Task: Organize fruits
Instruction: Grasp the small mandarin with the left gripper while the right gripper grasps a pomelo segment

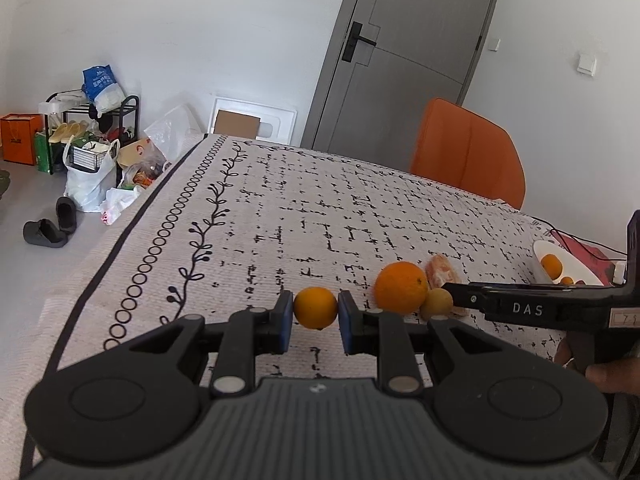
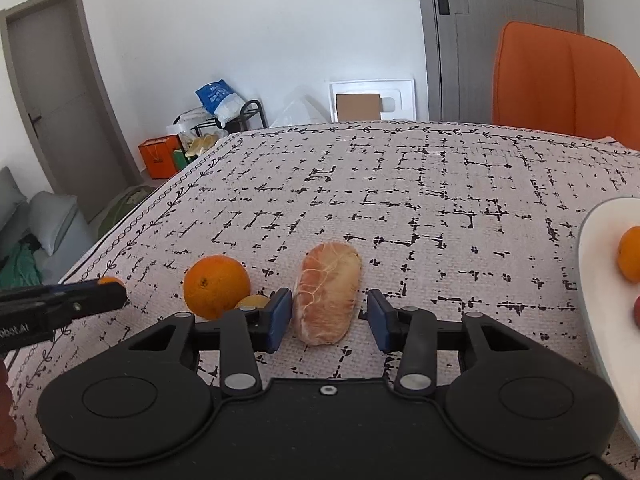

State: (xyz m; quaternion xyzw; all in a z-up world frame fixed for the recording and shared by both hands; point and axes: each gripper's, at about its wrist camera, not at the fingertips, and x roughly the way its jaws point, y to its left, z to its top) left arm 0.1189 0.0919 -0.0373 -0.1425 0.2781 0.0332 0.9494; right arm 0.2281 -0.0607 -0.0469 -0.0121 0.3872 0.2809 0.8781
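Note:
My left gripper (image 1: 316, 305) is shut on a small orange (image 1: 315, 308), held just above the patterned tablecloth (image 1: 280, 208). To its right lie a big orange (image 1: 401, 288), a small yellowish fruit (image 1: 437, 303) and a peeled citrus segment (image 1: 440, 272). In the right wrist view the segment (image 2: 328, 292) lies between the jaws of my right gripper (image 2: 329, 305). The left pad is against it, the right pad stands a little apart, so this gripper is open. The big orange (image 2: 217, 286) sits left of it.
A white plate (image 2: 600, 280) at the right edge holds an orange (image 2: 630, 254) and other fruit. An orange chair (image 2: 560, 80) stands behind the table. A red item with a cable (image 1: 588, 252) lies behind the plate. The table's left edge drops to a cluttered floor.

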